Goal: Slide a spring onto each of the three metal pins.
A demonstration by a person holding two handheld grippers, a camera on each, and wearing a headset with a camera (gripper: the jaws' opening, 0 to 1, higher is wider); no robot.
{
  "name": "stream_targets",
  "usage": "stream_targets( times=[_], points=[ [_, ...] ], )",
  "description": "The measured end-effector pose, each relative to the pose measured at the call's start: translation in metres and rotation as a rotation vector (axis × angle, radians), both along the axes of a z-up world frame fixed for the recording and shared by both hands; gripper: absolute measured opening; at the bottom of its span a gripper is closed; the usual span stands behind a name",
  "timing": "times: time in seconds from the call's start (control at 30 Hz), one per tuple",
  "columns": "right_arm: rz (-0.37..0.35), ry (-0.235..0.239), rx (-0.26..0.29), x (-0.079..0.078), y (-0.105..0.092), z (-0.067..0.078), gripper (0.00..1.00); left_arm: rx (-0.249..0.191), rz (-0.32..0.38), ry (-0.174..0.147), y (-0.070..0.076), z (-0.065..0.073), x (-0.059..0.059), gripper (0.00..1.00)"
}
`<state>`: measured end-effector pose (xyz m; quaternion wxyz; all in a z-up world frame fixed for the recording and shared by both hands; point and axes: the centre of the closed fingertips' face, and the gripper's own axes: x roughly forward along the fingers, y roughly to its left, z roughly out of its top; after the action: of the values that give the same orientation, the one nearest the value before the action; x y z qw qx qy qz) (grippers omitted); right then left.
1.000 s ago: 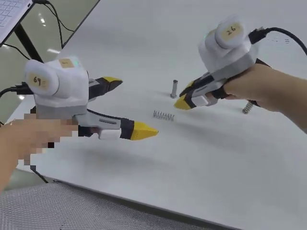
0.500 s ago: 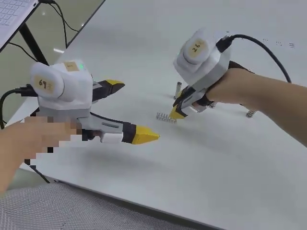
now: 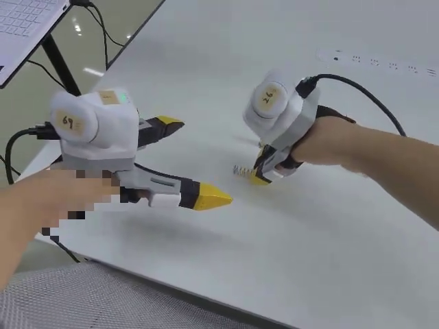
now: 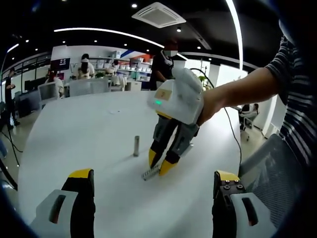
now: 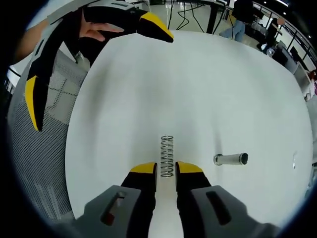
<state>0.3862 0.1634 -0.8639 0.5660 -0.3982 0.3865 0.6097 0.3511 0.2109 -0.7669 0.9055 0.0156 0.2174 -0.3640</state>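
Note:
A small metal spring (image 3: pixel 241 170) lies on the white table (image 3: pixel 206 68). My right gripper (image 3: pixel 259 178) points down at it, fingertips pinched on its near end. In the right gripper view the spring (image 5: pixel 167 153) runs straight out from between the two narrow-set jaws of the right gripper (image 5: pixel 166 171). A metal pin (image 5: pixel 230 159) stands just to the side of it. My left gripper (image 3: pixel 195 161) hovers wide open, left of the spring, holding nothing. From the left gripper view, the right gripper (image 4: pixel 160 163) touches the spring (image 4: pixel 150 173), with the pin (image 4: pixel 136 146) behind.
A laptop (image 3: pixel 27 20) on a stand sits at the far left, with cables beside it. A power strip (image 3: pixel 377 62) lies at the table's far side. The table's front edge (image 3: pixel 171 288) runs close below my left hand. People stand in the room behind.
My right gripper has swung left and down from beside the pin onto the spring's end. The left gripper has stayed wide open and about in place; the camera has shifted.

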Motion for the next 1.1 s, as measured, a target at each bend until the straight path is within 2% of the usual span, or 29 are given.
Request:
stream_targets(
  times=[0.13,0.3,0.47,0.53,0.6,0.83,1.1],
  points=[
    [0.001,-0.006,0.004,-0.001,0.000,0.002,0.09,-0.002,0.007,0.000,0.002,0.000,-0.001,0.98],
    [0.003,-0.003,0.008,-0.002,0.000,0.003,0.08,-0.002,0.010,0.002,0.004,-0.001,-0.002,0.98],
    [0.046,-0.031,0.014,-0.004,-0.001,0.004,0.08,-0.002,0.011,0.006,0.003,-0.002,-0.003,0.98],
    [0.056,-0.041,0.025,-0.004,-0.001,0.005,0.08,0.000,0.005,0.006,0.000,-0.002,-0.003,0.98],
    [0.045,-0.031,0.031,-0.005,-0.003,0.008,0.08,0.000,-0.001,0.005,-0.003,-0.001,-0.003,0.98],
    [0.042,-0.033,0.071,-0.006,-0.014,0.029,0.07,0.002,-0.029,-0.002,-0.015,0.004,0.001,0.98],
    [0.001,-0.024,0.087,-0.004,-0.036,0.042,0.07,0.004,-0.078,-0.001,-0.032,0.003,0.002,0.97]
  ],
)
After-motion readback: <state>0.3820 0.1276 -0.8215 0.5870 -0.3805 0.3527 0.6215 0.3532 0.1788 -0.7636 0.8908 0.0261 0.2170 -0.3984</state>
